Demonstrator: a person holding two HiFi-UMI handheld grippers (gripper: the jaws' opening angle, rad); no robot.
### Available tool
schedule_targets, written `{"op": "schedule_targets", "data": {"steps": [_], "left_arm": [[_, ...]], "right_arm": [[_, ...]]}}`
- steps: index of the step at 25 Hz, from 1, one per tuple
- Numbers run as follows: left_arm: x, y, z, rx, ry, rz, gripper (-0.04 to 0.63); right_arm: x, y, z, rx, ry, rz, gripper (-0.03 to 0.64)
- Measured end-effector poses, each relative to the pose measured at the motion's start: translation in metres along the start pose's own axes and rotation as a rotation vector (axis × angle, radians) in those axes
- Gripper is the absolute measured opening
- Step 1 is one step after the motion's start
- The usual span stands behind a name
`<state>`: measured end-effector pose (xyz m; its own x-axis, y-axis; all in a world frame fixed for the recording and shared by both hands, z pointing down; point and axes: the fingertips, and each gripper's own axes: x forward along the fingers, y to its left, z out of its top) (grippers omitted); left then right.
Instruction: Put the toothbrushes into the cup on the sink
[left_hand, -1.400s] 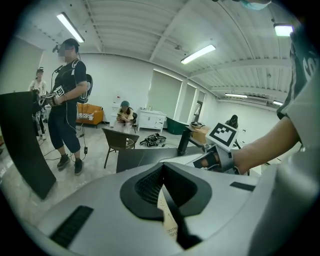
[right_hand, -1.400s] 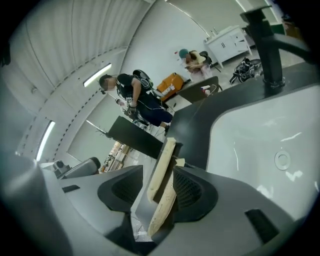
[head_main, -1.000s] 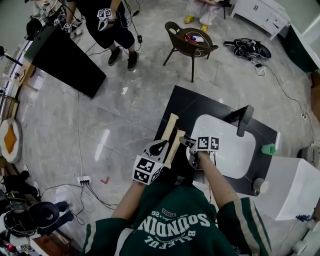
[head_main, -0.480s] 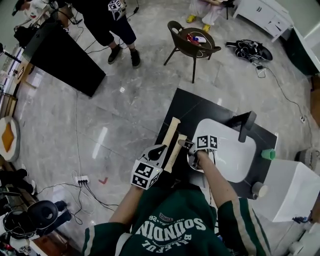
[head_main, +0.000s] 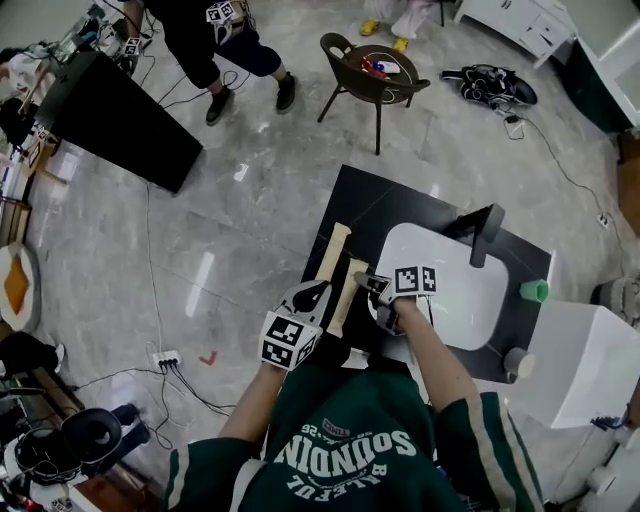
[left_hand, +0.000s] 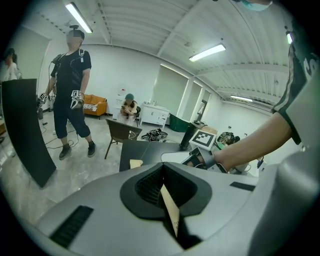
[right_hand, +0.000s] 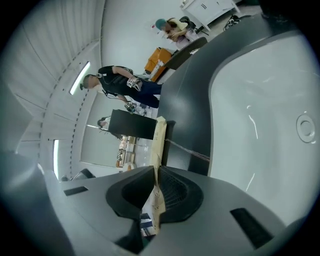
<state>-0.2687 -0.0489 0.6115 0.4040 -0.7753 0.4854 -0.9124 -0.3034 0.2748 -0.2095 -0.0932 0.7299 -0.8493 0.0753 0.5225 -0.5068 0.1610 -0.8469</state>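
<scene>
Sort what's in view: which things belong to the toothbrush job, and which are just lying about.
Job in hand:
tan toothbrush pack, held in the left gripper
second tan pack, with the right gripper jaws just closed on it
green cup
sink

Lying about:
chair
black panel
power strip

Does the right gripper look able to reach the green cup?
Probably yes. The right gripper has just been closing its fingers on a tan packet; only the sink lies between it and the green cup.
</scene>
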Motion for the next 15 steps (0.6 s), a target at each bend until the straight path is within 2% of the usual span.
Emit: {"op": "schedule_targets", "data": {"steps": [6,15], "left_arm": [[0.020,-0.031,0.016,0.034,-0.004,-0.025,0.011],[0.051,-0.093,0.031,0.083,0.000,-0.084,0.011]], "right_arm": [[-0.038,0.006,0.000,-0.035,-0.042,0.045,0.058],[-0.104,-0.009,-0.004,-0.064,-0.096,0.040,0.057]]}}
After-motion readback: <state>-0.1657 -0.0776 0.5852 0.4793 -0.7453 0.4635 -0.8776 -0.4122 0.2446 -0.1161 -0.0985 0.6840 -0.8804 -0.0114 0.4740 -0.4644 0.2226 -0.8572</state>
